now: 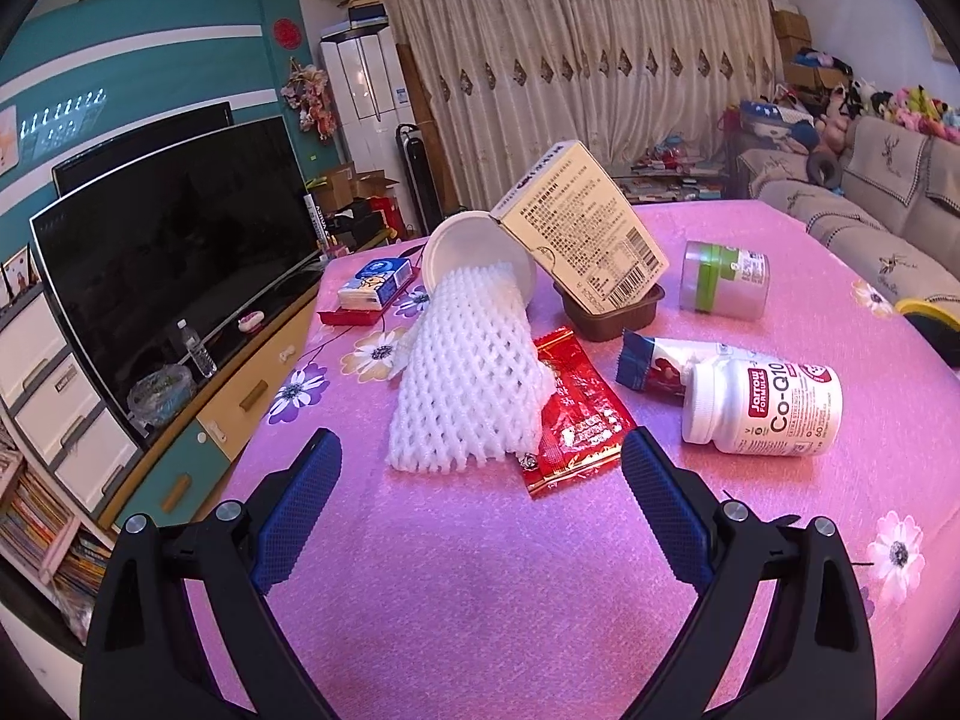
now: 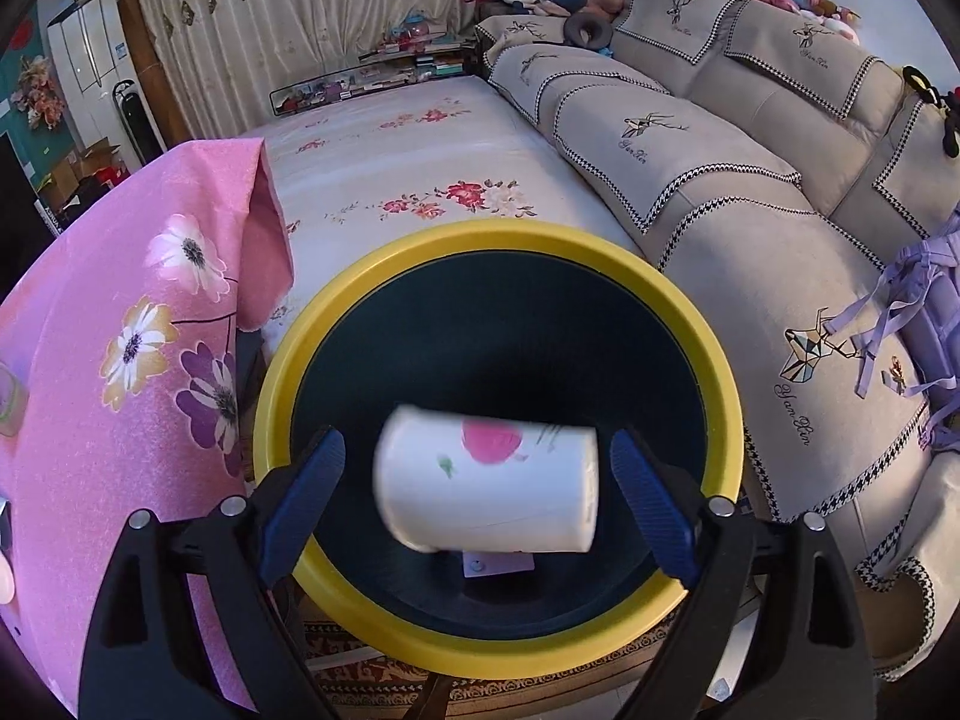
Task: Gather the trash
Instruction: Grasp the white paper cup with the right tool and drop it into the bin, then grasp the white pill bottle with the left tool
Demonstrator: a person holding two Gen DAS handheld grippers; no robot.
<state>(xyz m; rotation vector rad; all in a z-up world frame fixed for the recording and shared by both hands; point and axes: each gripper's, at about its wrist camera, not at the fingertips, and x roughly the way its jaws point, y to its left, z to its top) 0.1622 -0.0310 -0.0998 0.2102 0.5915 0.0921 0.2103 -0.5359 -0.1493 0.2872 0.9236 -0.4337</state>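
My right gripper point(image 2: 477, 438) hangs open over a round bin with a yellow rim point(image 2: 498, 234) and a dark inside. A white paper cup point(image 2: 486, 486) with a pink print lies sideways and blurred between the fingers, with a gap to each pad. My left gripper point(image 1: 480, 438) is open just above the pink tablecloth point(image 1: 480, 570), nothing between its pads. Just ahead of it lie a white foam net point(image 1: 468, 372) and a red sachet point(image 1: 576, 420). Behind those are a tipped white bowl point(image 1: 462, 240), a beige box point(image 1: 588, 222) leaning on a brown tray point(image 1: 612, 318), and a blue-and-white wrapper point(image 1: 654, 363).
A white Co-Q10 bottle point(image 1: 762, 408) and a clear jar with a green band point(image 1: 723, 279) lie on the right of the table. A tissue pack point(image 1: 375, 282) sits far left. A TV point(image 1: 174, 258) stands left of the table, a sofa point(image 2: 750, 192) right of the bin.
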